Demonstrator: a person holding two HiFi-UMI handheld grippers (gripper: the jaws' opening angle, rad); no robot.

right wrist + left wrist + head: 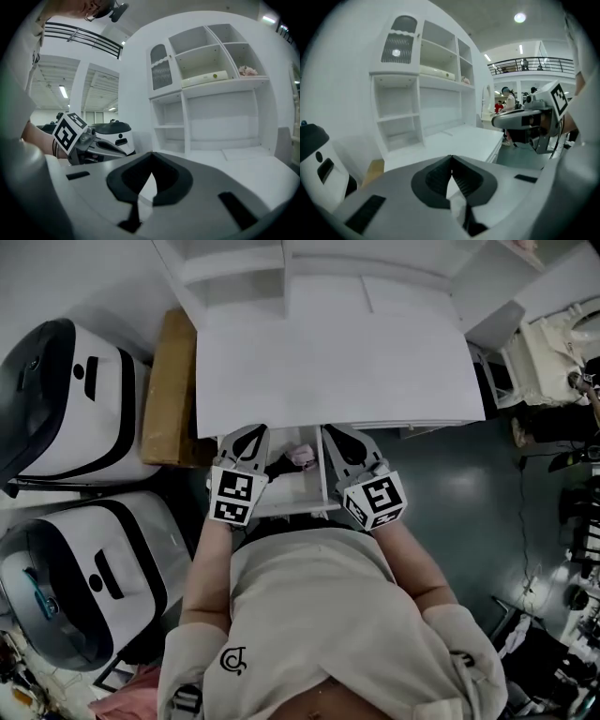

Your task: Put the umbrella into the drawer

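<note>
The left gripper (249, 433) and right gripper (337, 433) both have their jaws clenched tip to tip on nothing, and they are side by side just over the open drawer (292, 506) below the white desk (337, 362). The umbrella (302, 457), a small pink bundle, lies in the drawer between the two grippers, touching neither. It is partly hidden under the desk edge.
</note>
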